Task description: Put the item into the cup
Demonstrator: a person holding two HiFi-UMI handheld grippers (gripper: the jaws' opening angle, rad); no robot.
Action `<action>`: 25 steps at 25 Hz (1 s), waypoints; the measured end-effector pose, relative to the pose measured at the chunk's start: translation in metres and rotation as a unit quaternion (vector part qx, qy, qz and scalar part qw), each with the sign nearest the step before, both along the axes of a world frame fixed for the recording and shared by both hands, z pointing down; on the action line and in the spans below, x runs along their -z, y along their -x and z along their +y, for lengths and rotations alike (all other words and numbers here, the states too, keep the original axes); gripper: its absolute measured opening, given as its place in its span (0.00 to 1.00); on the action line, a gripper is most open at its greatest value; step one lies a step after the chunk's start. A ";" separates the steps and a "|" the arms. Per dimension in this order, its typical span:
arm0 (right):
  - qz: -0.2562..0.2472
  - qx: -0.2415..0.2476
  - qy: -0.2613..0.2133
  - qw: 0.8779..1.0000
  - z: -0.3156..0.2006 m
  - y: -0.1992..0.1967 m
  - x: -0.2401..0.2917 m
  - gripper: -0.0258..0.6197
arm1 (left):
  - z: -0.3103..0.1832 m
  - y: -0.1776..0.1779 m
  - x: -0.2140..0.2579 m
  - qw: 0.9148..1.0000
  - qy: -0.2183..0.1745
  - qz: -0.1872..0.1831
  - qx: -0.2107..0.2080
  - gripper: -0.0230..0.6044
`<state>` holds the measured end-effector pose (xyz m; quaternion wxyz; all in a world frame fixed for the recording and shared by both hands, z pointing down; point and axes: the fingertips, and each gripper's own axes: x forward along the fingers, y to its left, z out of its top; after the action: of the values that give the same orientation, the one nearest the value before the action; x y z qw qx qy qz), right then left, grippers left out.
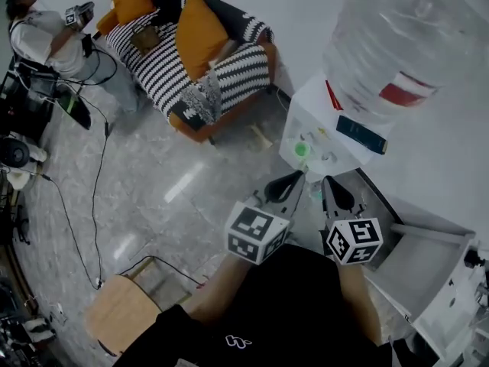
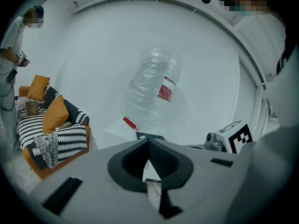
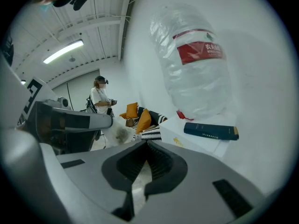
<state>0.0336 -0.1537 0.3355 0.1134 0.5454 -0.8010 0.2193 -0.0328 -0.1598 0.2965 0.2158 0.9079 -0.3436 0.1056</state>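
In the head view my left gripper (image 1: 295, 180) and right gripper (image 1: 331, 186) are held side by side, both pointing at the front of a white water dispenser (image 1: 312, 121) with a green tap button (image 1: 302, 149). A large clear water bottle (image 1: 401, 40) with a red label stands on top of it. Both grippers are shut, and I see nothing clamped in either. A small pale translucent shape (image 1: 314, 193) lies between them; I cannot tell what it is. No cup shows plainly. The left gripper (image 2: 148, 142) and right gripper (image 3: 147, 143) each have their jaw tips meeting.
A dark blue book (image 1: 361, 134) and a red strip (image 1: 333, 96) lie on the dispenser top. A white cabinet (image 1: 422, 260) stands to the right. A striped sofa (image 1: 200, 61) with orange cushions, a person (image 1: 47, 38), floor cables (image 1: 95, 199) and a wooden stool (image 1: 121, 313) are on the left.
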 end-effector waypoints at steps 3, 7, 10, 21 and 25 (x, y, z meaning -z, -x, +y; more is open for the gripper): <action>-0.004 -0.002 0.007 1.000 -0.004 -0.001 -0.008 0.05 | -0.007 -0.001 -0.005 1.000 0.003 -0.006 -0.003 0.06; -0.001 0.002 0.022 1.000 -0.004 0.002 -0.022 0.05 | -0.012 -0.004 -0.020 1.000 0.014 -0.008 -0.010 0.06; 0.000 -0.004 0.050 0.999 0.004 -0.001 -0.038 0.05 | -0.006 -0.007 -0.030 0.999 0.028 -0.001 -0.026 0.06; -0.002 -0.041 0.090 0.995 -0.017 -0.026 -0.117 0.05 | -0.031 -0.009 -0.094 0.999 0.039 0.018 -0.011 0.06; -0.010 -0.046 0.089 0.995 -0.027 -0.022 -0.140 0.05 | -0.037 -0.008 -0.122 0.999 0.047 0.012 -0.002 0.06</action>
<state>0.0555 -0.1803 0.4754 0.1438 0.5669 -0.7535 0.3003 -0.0252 -0.1965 0.4184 0.2620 0.8988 -0.3334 0.1111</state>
